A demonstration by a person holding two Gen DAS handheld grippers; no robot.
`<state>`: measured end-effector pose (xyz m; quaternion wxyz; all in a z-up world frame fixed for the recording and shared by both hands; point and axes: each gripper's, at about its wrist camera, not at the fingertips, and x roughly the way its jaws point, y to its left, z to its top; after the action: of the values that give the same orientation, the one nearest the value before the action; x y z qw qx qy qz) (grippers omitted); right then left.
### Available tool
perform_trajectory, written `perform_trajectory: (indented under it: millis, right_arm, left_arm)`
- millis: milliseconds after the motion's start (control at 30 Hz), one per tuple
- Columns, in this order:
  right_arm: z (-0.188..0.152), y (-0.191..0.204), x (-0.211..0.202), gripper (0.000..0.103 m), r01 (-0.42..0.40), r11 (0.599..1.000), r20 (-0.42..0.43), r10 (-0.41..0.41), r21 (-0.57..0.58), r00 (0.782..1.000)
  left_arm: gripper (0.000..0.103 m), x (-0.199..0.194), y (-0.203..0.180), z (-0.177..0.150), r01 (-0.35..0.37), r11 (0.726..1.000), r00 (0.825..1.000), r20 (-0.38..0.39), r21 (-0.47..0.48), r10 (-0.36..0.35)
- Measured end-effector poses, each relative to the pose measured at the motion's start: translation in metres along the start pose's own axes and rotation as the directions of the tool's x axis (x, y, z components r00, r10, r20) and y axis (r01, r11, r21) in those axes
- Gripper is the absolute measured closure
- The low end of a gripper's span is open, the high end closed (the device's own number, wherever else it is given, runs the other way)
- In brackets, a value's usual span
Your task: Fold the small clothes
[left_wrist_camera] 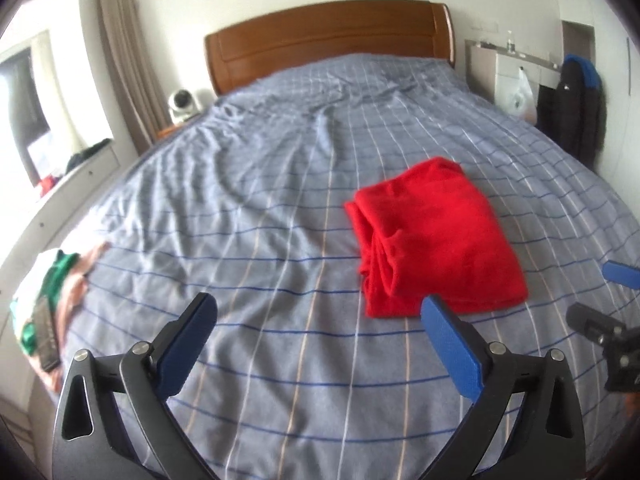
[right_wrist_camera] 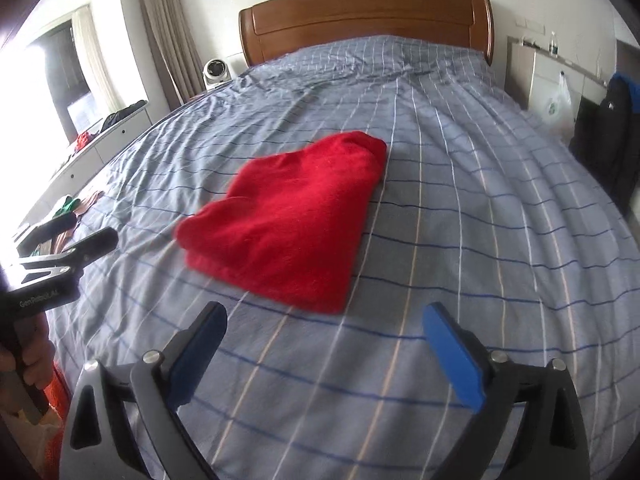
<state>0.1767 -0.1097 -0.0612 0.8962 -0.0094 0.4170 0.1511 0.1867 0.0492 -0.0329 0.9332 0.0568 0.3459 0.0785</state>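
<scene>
Blue pads of my left tongs [left_wrist_camera: 318, 312] stand wide apart at the bottom of the left view, holding nothing; the red cloth [left_wrist_camera: 432, 236] lies folded on the bed [left_wrist_camera: 240, 200], right of middle. In the right view, my right tongs [right_wrist_camera: 324, 320] gape empty too, with the cloth just above them, mid-frame. I think I should press it flat gently, then go to the pile of clothes [left_wrist_camera: 52, 300] at the left edge.
</scene>
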Motion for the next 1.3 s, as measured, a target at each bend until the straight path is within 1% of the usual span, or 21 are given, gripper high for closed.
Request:
perform_trajectory:
  millis: [267,367,433,500,533,567,633,767,833,900,933,1067,1167,1300]
  right_arm:
    - [-0.003,0.023,-0.030,0.005,0.022,0.998,0.021,-0.021,-0.066,1.000]
    - [-0.005,0.027,-0.042,0.004,0.035,0.996,0.036,-0.032,-0.080,0.999]
    - [-0.007,0.031,-0.052,0.001,0.049,0.994,0.052,-0.044,-0.093,0.998]
    - [-0.012,0.035,-0.069,0.001,0.053,0.992,0.086,-0.044,-0.111,0.995]
    - [-0.015,0.037,-0.076,0.001,0.055,0.991,0.097,-0.044,-0.120,0.994]
    - [-0.021,0.040,-0.084,0.001,0.063,0.989,0.105,-0.049,-0.133,0.993]
    - [-0.032,0.045,-0.092,0.001,0.081,0.986,0.091,-0.068,-0.146,0.993]
    - [-0.062,0.049,-0.098,0.001,0.055,0.988,0.030,-0.051,-0.144,0.998]
    - [-0.075,0.051,-0.101,0.001,0.059,0.987,0.009,-0.058,-0.150,0.998]
    - [-0.081,0.050,-0.103,0.001,0.066,0.987,-0.004,-0.067,-0.149,0.998]
    - [-0.083,0.049,-0.104,0.001,0.075,0.987,-0.012,-0.078,-0.145,0.997]
    - [-0.084,0.045,-0.110,0.001,0.098,0.987,-0.018,-0.101,-0.126,0.995]
    - [-0.081,0.047,-0.113,0.001,0.105,0.986,-0.012,-0.107,-0.128,0.994]
    - [-0.079,0.056,-0.117,0.001,0.093,0.984,-0.008,-0.095,-0.149,0.995]
  left_arm:
    - [0.001,-0.028,0.001,-0.004,-0.008,1.000,0.999,0.030,-0.017,0.009]
    - [0.001,-0.041,0.002,-0.008,-0.029,0.999,0.999,0.044,-0.039,0.031]
    - [0.000,-0.055,0.006,-0.013,-0.014,0.998,0.997,0.076,-0.067,0.019]
    - [0.000,-0.066,0.007,-0.022,0.000,0.998,0.994,0.112,-0.067,0.007]
    - [0.000,-0.069,0.007,-0.026,0.002,0.998,0.994,0.114,-0.060,0.005]
    - [0.000,-0.070,0.007,-0.031,0.006,0.999,0.994,0.105,-0.050,-0.001]
    - [0.000,-0.070,0.006,-0.041,0.023,0.999,0.997,0.071,-0.034,-0.020]
    - [0.000,-0.082,0.000,-0.065,0.027,0.999,0.999,0.045,-0.017,-0.026]
    - [0.000,-0.091,-0.002,-0.072,0.050,0.999,0.998,0.036,-0.012,-0.049]
    - [0.000,-0.097,-0.005,-0.075,0.090,0.996,0.996,0.000,-0.001,-0.090]
    - [0.000,-0.101,-0.007,-0.077,0.098,0.995,0.995,-0.016,0.011,-0.098]
    - [0.000,-0.114,-0.016,-0.084,0.094,0.994,0.996,-0.017,0.048,-0.093]
    - [0.000,-0.115,-0.019,-0.085,0.115,0.992,0.993,-0.033,0.052,-0.113]
    - [0.000,-0.111,-0.018,-0.086,0.101,0.994,0.994,-0.037,0.042,-0.099]
